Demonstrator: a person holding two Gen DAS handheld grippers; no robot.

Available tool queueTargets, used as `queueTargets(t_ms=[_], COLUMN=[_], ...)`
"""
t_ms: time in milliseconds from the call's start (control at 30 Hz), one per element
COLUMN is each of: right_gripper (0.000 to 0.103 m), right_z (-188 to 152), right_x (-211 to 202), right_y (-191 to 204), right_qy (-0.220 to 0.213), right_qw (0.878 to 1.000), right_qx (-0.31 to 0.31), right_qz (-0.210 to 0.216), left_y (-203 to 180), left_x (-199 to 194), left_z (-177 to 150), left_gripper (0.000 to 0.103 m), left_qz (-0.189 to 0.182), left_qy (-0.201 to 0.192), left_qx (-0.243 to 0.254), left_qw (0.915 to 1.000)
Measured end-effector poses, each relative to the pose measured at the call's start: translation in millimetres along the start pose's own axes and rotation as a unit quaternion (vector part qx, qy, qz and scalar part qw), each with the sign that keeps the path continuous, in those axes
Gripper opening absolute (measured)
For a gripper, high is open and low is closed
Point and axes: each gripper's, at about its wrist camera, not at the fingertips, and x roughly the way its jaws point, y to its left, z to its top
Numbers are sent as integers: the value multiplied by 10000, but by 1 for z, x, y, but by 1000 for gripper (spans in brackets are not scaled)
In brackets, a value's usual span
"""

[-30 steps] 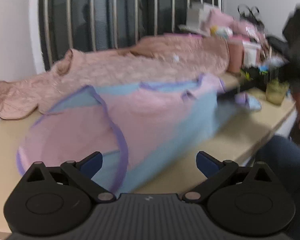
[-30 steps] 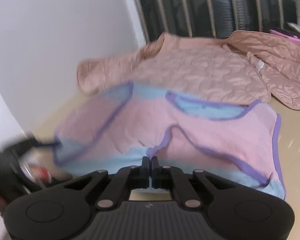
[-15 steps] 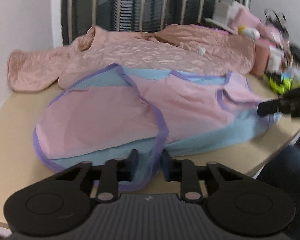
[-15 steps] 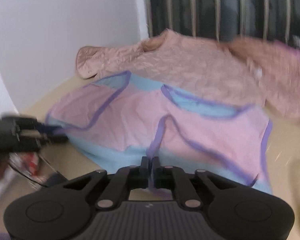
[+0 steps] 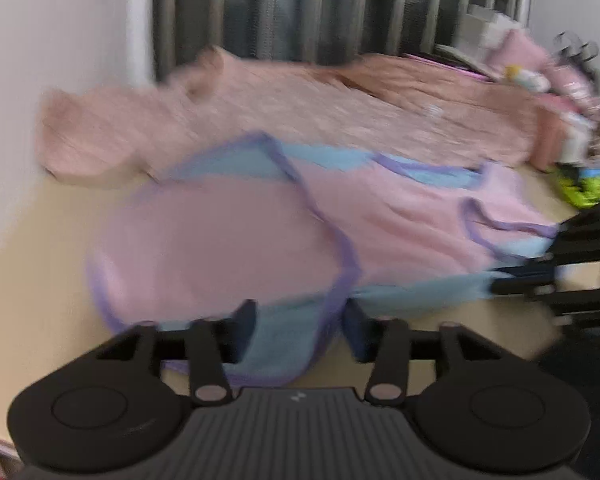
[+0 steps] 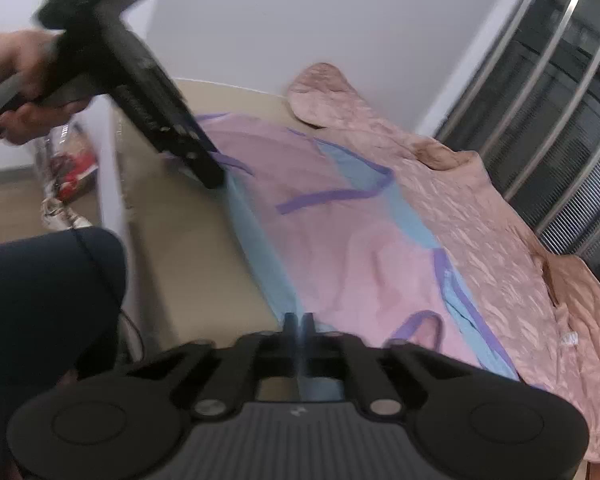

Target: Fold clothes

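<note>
Beige desk [image 5: 28,264]: pink-blue garment [image 5: 236,240] spread flat. Right claw [image 6: 298,322] clamped on hem; left claw [image 5: 298,330] apart, apparently straddling hem.

We see a beige table [image 5: 28,264] bearing a pink-and-blue garment [image 5: 236,240], a quilted peach jacket [image 5: 300,108] behind it, and blurred clutter [image 5: 576,184] at the far right.
</note>
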Motion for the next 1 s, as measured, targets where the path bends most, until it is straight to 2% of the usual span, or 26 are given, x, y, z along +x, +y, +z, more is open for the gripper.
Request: queueTargets(t_ms=[33,67,100,133,167,233,333,400,467,533,567,600,633,800,867,900,933,1000], right_gripper=[1,1,1,1,1,1,1,1,1,1,1,1,1,1,7,14,27,41], right_z=[2,3,5,6,7,8,11,13,14,13,12,11,10,-6,-11,-13,-13,-12], right_x=[-5,-9,-13,-15,-17,-22,-29,-33,-38,-40,-41,-42,-43,-39,-36,-35,-35,-33], right_y=[-5,-9,-12,-15,-18,-23,-31,-37,-39,-41,-42,-44,-45,-36,-27,-23,-18,-5], right_qy=[-99,-197,-253,-279,-304,-356,-433,-485,-534,-540,-539,-537,-521,-370,-344,-320,-325,-356], right_qw=[9998,9993,9988,9985,9981,9972,9956,9942,9935,9931,9929,9927,9927,9949,9965,9970,9975,9982], right_qx=[150,300,397,458,518,639,820,941,989,1028,1048,1069,1085,932,762,689,596,320], right_qz=[47,94,117,123,129,140,158,170,200,182,167,151,127,78,69,124,194,364], left_y=[-10,-22,-33,-44,-58,-78,-92,-102,-103,-89,-79,-70,-59,-12,-2,1,2,2], left_x=[-10,-19,-24,-28,-28,-21,-8,-4,0,1,2,2,2,1,-3,-5,-7,-7], left_z=[0,0,-1,-3,-5,-8,-17,-26,-32,-33,-33,-34,-34,-30,-26,-23,-22,-19], left_gripper=[63,69,79,81,81,80,80,80,68,40,30,15,11,5,4,4,4,6], left_qz=[-13,-232,-511,-753,-813,-720,-792,-549,-281,-234,-215,-193,-165,-45,-75,-103,-142,-296], left_qy=[-312,-596,-785,-956,-1047,-994,-761,-750,-692,-532,-463,-396,-349,-356,-378,-391,-397,-311], left_qx=[164,270,378,507,725,1078,1226,1536,1740,1572,1440,1310,1193,647,536,496,454,476], left_qw=[9994,9976,9949,9913,9885,9866,9864,9838,9819,9858,9883,9904,9921,9973,9978,9979,9981,9979])
